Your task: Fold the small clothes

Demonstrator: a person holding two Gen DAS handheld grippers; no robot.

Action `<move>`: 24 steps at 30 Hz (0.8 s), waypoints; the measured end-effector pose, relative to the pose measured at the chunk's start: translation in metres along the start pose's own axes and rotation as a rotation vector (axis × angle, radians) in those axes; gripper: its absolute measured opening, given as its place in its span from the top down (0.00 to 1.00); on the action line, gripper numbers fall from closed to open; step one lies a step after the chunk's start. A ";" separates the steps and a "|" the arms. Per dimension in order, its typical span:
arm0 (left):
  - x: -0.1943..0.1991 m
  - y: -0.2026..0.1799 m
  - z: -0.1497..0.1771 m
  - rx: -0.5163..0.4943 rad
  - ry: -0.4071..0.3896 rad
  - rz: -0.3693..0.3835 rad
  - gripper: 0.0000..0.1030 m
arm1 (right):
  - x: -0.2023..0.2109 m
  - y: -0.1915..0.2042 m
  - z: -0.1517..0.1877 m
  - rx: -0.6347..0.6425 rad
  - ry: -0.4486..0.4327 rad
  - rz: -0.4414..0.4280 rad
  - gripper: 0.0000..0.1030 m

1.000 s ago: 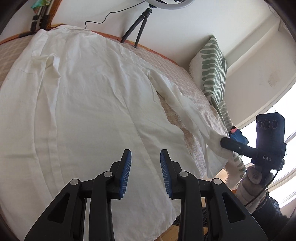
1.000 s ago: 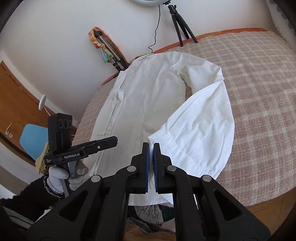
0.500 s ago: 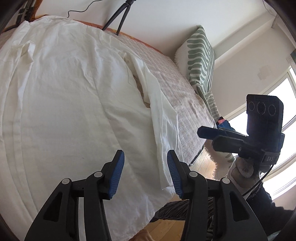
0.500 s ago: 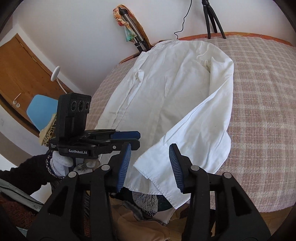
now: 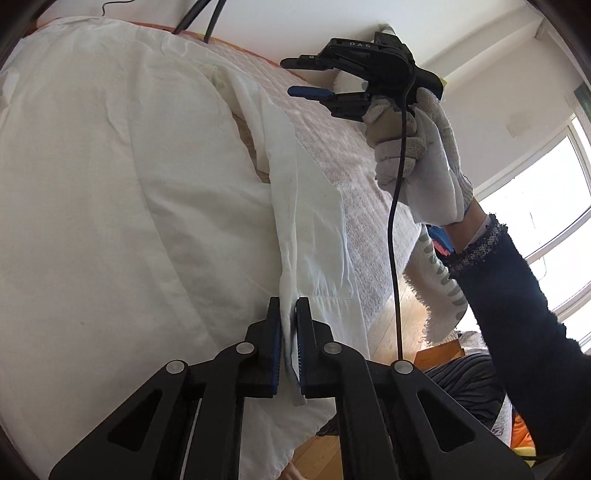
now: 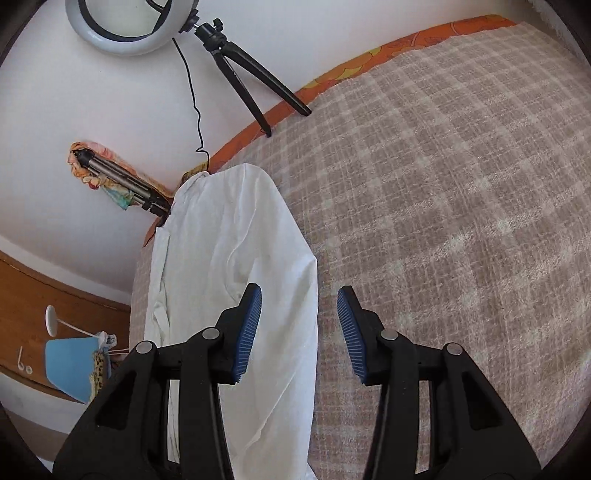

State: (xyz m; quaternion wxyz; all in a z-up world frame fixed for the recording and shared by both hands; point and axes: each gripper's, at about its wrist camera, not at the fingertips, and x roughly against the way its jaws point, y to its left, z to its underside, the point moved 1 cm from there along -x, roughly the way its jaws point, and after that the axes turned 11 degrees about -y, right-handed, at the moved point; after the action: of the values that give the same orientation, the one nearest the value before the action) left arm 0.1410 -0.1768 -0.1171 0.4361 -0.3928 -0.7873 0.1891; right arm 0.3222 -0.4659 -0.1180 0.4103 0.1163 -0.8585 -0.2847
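A white long-sleeved shirt (image 5: 110, 184) lies flat on the checked bed cover (image 6: 443, 184). Its right sleeve (image 5: 314, 221) runs down along the body's edge toward the near bed edge. My left gripper (image 5: 288, 306) is shut on the sleeve's lower edge, with white fabric pinched between the blue pads. My right gripper (image 6: 299, 295) stands open above the shirt's (image 6: 236, 240) right fold edge, nothing between its fingers. In the left wrist view, the right gripper (image 5: 295, 75) hovers over the bed, held by a gloved hand (image 5: 417, 155).
A ring light (image 6: 122, 29) on a tripod (image 6: 251, 74) stands at the bed's far edge, and a folded tripod (image 6: 122, 181) leans by the wall. A blue chair (image 6: 70, 365) sits left; a striped throw (image 5: 439, 280) hangs off the bed's right side over wood floor.
The right gripper opened, dropped the sleeve cuff it held and swung away over the bed. The left gripper moved to the dropped sleeve and closed on its edge.
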 end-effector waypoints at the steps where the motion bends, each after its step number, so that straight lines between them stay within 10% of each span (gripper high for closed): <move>1: 0.000 0.001 -0.001 0.007 -0.003 0.006 0.97 | -0.011 -0.002 -0.002 -0.009 0.010 0.003 0.56; 7: 0.004 -0.006 -0.006 -0.026 -0.014 0.019 0.97 | -0.052 0.009 -0.006 0.017 0.067 -0.010 0.56; 11: 0.007 -0.009 0.000 -0.025 -0.028 0.020 0.98 | -0.052 0.032 -0.012 0.094 0.060 0.034 0.91; 24: 0.039 0.002 0.038 0.025 -0.058 0.002 0.99 | -0.063 0.179 0.016 0.525 0.050 0.183 0.95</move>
State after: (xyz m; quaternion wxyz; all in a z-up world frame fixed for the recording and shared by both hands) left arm 0.0984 -0.1432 -0.1180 0.4179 -0.3824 -0.7968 0.2105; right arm 0.3561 -0.2869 -0.0615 0.4112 0.1477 -0.8994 -0.0116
